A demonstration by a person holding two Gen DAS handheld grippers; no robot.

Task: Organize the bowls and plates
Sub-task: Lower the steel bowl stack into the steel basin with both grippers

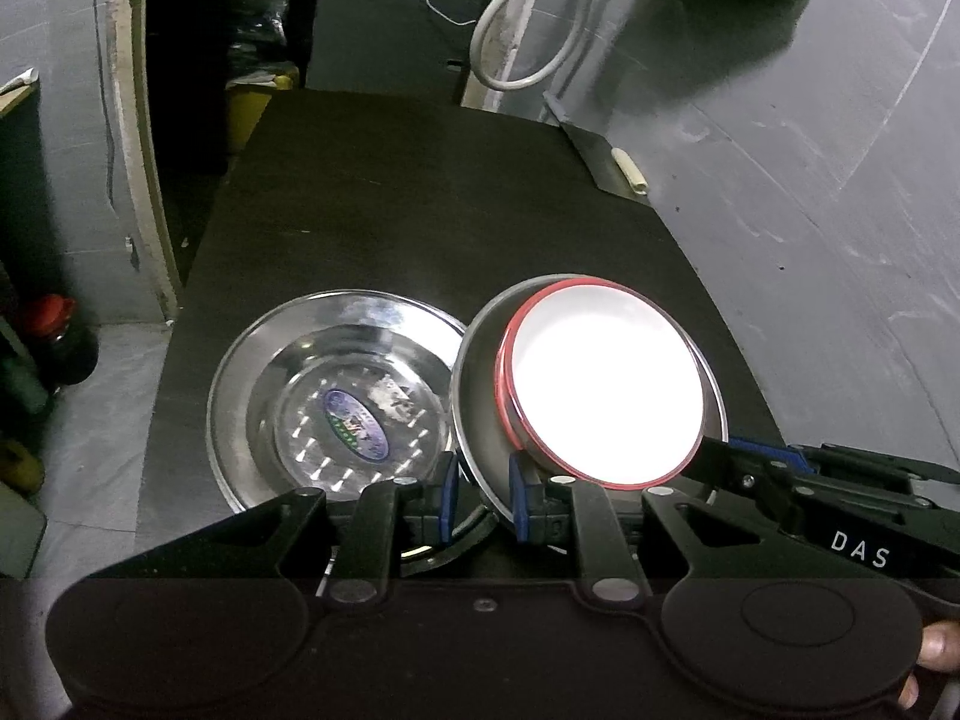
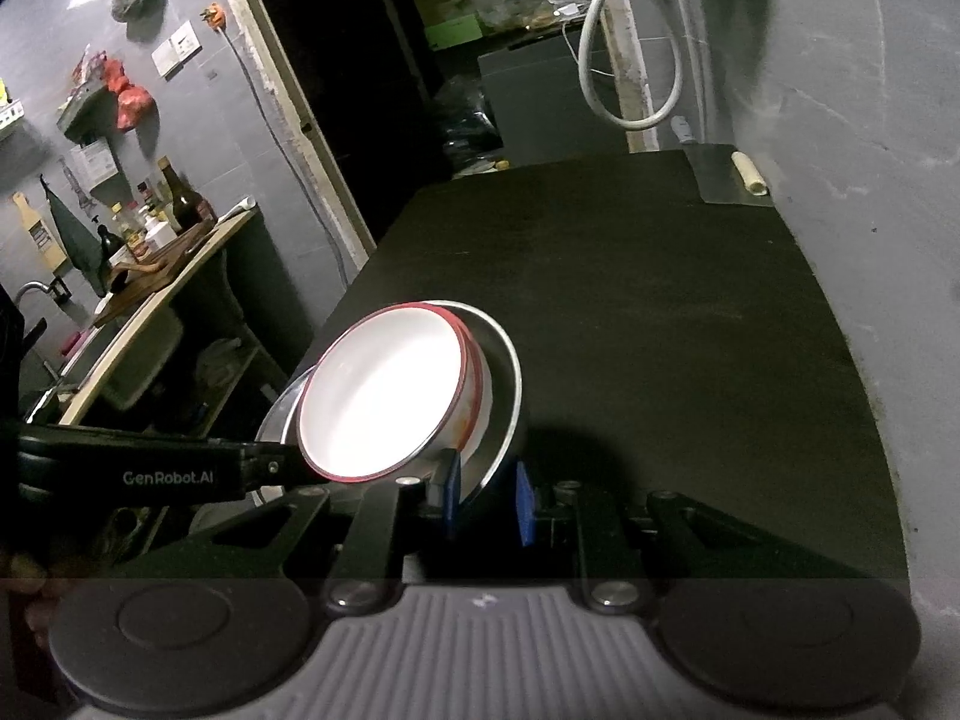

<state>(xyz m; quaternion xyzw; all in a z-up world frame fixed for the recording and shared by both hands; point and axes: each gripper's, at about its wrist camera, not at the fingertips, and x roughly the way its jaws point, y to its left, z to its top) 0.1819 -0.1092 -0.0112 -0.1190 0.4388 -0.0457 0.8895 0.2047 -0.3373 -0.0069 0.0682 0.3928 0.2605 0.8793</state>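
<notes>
Left side of the black table [image 1: 420, 192]: 1 steel plate [image 1: 336, 396] lies flat, shallow, mirror-bright, an oval blue-green sticker [image 1: 355, 425] at its centre. Just right of it, and overlapping its edge, sits a steel bowl [image 1: 480, 420], tilted, dull grey inside, thin rolled rim. Nested in it is a white bowl [image 1: 600, 384] with a red rim, glossy like enamel or melamine, glare washing out its floor. The left gripper [image 1: 483, 495] has its blue pads astride the steel bowl's near rim; pads look close on the metal, though I cannot tell whether they actually pinch it. Further right, the right gripper [image 2: 487, 495] brackets the steel bowl's [image 2: 504, 396] rim the same way, 1 pad inside and 1 outside, with a gap showing, so grip is again unclear; the white bowl [image 2: 384, 396] leans toward the left here. Judgement: the step is moving the 2 nested bowls as 1 stack onto the plate. Do it well by biting deep on the rim, lifting level, since polished steel is slippery and the inner bowl sits loose and could slide out.
</notes>
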